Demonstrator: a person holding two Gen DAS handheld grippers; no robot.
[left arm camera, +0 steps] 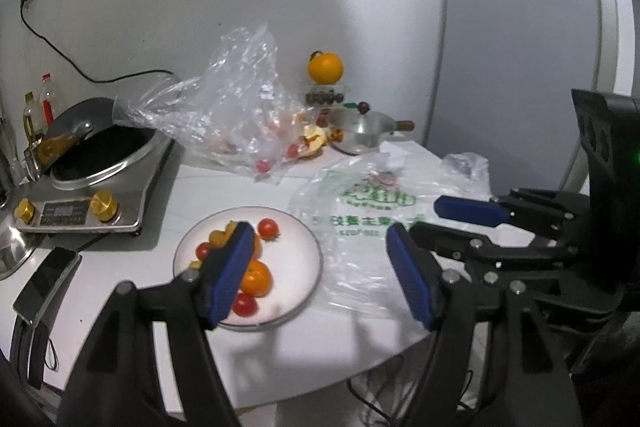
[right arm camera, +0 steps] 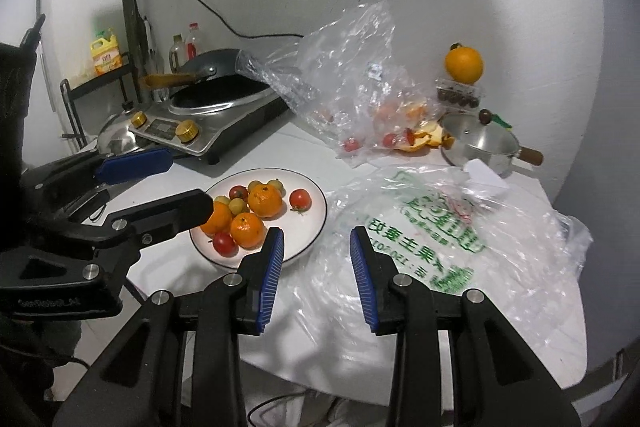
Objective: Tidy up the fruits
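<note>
A white plate (right arm camera: pixel 310 227) on the white table holds several tangerines (right arm camera: pixel 264 201) and cherry tomatoes (right arm camera: pixel 300 199); it also shows in the left wrist view (left arm camera: pixel 296 267). My left gripper (left arm camera: pixel 320 255) is open and empty, just above the plate's near right side, its left finger hiding some fruit. My right gripper (right arm camera: pixel 316 247) is open and empty, above the plate's near right rim and a flat printed plastic bag (right arm camera: pixel 432 239). A crumpled clear bag (right arm camera: pixel 352 79) behind holds more cherry tomatoes (right arm camera: pixel 351 145) and orange peel (right arm camera: pixel 428 135).
An induction cooker with a wok (right arm camera: pixel 216 99) stands at the left. A small steel pot (right arm camera: pixel 480 143) and an orange on a box of dark fruit (right arm camera: pixel 464 65) stand at the back right. A phone (left arm camera: pixel 46 283) lies at the left table edge.
</note>
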